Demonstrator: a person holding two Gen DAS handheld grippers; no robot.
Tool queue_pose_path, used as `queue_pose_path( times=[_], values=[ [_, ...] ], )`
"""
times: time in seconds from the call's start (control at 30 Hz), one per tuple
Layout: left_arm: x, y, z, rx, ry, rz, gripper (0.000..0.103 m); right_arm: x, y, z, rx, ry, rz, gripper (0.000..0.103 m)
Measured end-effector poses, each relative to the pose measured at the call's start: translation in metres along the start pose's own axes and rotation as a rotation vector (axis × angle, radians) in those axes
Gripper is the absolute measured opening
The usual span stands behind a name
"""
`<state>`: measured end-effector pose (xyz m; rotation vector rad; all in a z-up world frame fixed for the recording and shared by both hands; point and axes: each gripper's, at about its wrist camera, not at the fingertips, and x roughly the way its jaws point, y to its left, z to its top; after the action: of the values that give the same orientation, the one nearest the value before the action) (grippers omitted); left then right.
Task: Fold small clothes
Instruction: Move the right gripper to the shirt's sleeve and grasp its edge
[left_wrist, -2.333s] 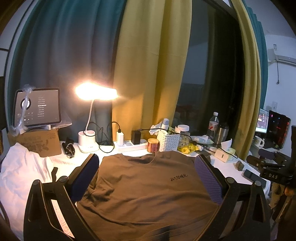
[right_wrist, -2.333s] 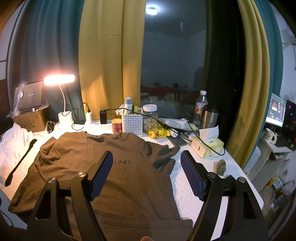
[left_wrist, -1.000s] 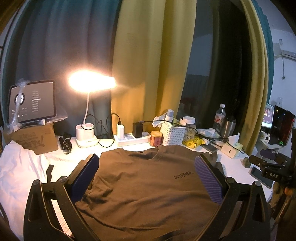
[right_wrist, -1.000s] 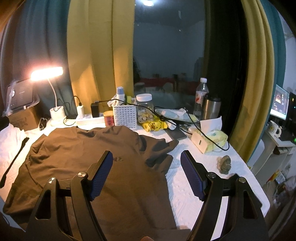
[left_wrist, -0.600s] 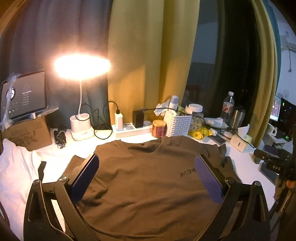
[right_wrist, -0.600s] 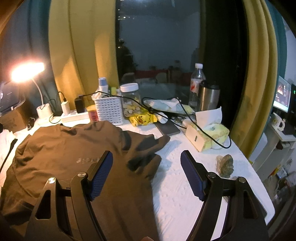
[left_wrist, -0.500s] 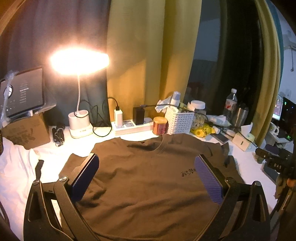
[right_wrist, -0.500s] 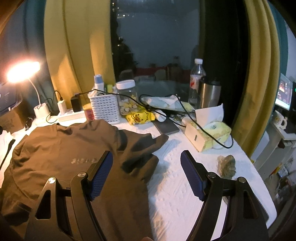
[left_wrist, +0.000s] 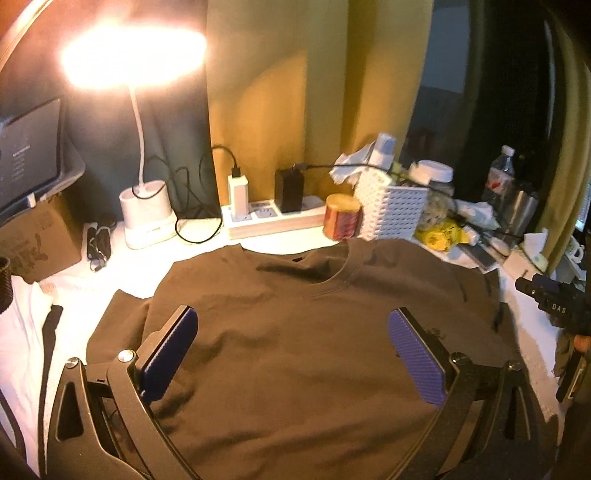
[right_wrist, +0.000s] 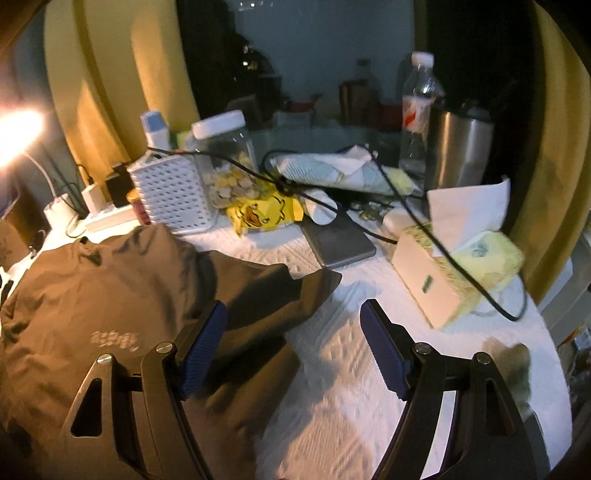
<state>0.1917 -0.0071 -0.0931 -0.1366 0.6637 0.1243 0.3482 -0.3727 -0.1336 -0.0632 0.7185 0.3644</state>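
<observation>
We see a white-covered surface (right_wrist: 332, 354) backed by yellow curtains (left_wrist: 295, 92). A brown T-shirt (left_wrist: 295, 350) lies spread front-up. The left hand-held gripper (left_wrist: 293, 354) hangs wide open above its chest, holding nothing. The right hand-held gripper (right_wrist: 293, 350), equally open and empty, straddles the sleeve (right_wrist: 280, 291) edge. Only the right view shows bare cloth beside a tissue box (right_wrist: 454, 277); only the left shows the lamp base (left_wrist: 147, 214).

Home bedroom desk at night: yellow curtain (left_wrist: 280, 92) behind lit desk lamp (left_wrist: 146, 206), power strip (left_wrist: 271, 218), snack jar (right_wrist: 225, 162), tissue box (right_wrist: 458, 277) beside it
</observation>
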Motion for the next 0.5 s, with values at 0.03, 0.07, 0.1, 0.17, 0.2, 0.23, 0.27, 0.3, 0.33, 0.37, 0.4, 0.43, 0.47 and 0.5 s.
queue_pose_path(
  times=[0.03,0.07,0.1,0.17,0.2,0.23,0.27,0.3,0.33,0.37,0.4,0.43,0.47,0.5],
  values=[
    [0.005,0.001,0.000,-0.004,0.008,0.005,0.102,0.007,-0.002,0.002,0.003,0.009,0.002,0.078],
    [0.010,0.002,0.000,-0.008,0.016,0.010,0.102,0.014,-0.003,0.003,0.007,0.022,0.006,0.078],
    [0.015,0.004,0.001,-0.013,0.026,0.017,0.102,0.023,-0.004,0.005,0.011,0.035,0.015,0.078],
    [0.024,0.007,0.001,-0.019,0.042,0.027,0.102,0.036,-0.006,0.008,0.012,0.051,0.022,0.078],
    [0.029,0.009,0.002,-0.021,0.049,0.031,0.102,0.042,-0.006,0.009,0.011,0.060,0.026,0.077],
    [0.033,0.010,0.001,-0.021,0.054,0.035,0.101,0.048,-0.007,0.011,0.014,0.070,0.036,0.077],
    [0.037,0.011,0.001,-0.021,0.061,0.039,0.102,0.055,-0.008,0.012,0.028,0.086,0.058,0.077],
    [0.042,0.012,0.001,-0.021,0.070,0.041,0.102,0.060,-0.010,0.012,0.041,0.100,0.073,0.074],
    [0.045,0.013,0.001,-0.023,0.078,0.042,0.102,0.065,-0.011,0.012,0.048,0.113,0.080,0.073],
    [0.048,0.014,0.001,-0.023,0.084,0.042,0.102,0.069,-0.010,0.012,0.045,0.121,0.080,0.072],
    [0.051,0.015,0.000,-0.024,0.089,0.041,0.102,0.072,-0.009,0.011,0.041,0.131,0.079,0.072],
    [0.053,0.015,0.000,-0.024,0.091,0.041,0.102,0.074,-0.007,0.011,0.037,0.135,0.077,0.072],
    [0.055,0.016,0.000,-0.026,0.094,0.041,0.102,0.074,-0.006,0.012,0.034,0.133,0.076,0.072],
    [0.057,0.017,0.000,-0.029,0.096,0.037,0.102,0.074,-0.006,0.012,0.031,0.133,0.083,0.072]
  ],
)
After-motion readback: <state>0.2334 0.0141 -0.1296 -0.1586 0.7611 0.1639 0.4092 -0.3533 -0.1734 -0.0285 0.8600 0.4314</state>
